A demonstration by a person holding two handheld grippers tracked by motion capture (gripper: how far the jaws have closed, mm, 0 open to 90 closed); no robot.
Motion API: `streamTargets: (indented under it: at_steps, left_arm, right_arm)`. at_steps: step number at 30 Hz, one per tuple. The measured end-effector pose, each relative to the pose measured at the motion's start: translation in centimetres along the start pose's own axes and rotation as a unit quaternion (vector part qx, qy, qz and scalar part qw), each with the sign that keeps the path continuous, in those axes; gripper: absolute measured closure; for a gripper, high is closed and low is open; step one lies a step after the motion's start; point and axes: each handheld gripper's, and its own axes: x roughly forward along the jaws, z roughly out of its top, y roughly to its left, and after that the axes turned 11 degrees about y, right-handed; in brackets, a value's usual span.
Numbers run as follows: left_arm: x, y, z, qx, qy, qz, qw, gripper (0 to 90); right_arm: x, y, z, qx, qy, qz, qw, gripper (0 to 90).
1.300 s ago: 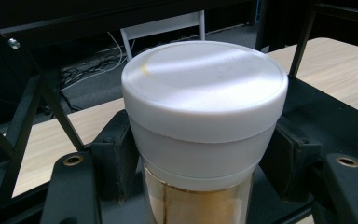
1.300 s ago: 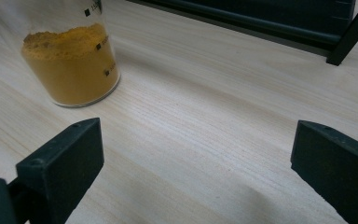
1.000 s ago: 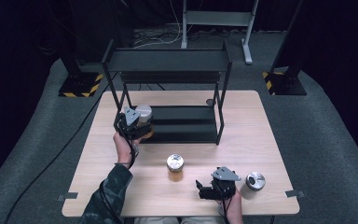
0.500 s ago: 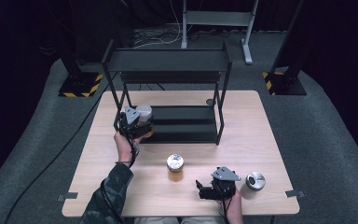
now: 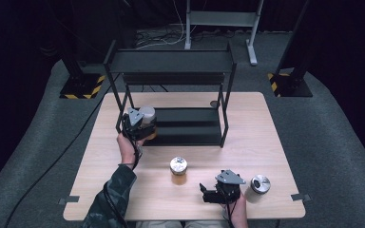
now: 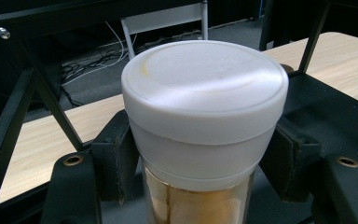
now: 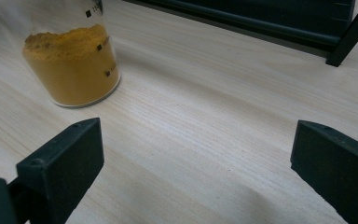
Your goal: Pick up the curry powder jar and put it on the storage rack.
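The left hand-held gripper pinched the white-lidded jar upright, at the left front edge of the rack's lower shelf, which lay directly ahead. The right hand-held gripper rested spread and empty on the desk, well apart.

Mid-frame in the high view we see a wood table with a black rack on its far half. A jar of yellow powder stands lower centre, silver lid up; we see it again at the upper left of the right gripper view. Another silver-lidded jar stands lower right. A small round knob lies by the rack's right leg. Grey carpet surrounds the table. Yellow-black striped bases sit at upper left and right, cables and a grey stand at top centre.
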Motion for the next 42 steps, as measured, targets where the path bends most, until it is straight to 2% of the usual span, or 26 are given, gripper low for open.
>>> streamTargets:
  at_steps: [42]
  left_arm:
    - [1.7,0.6,0.0,-0.013,0.014,0.012,0.9997,34.4]
  right_arm:
    - [0.0,0.0,0.0,-0.001,-0.001,0.000,1.0000,1.8]
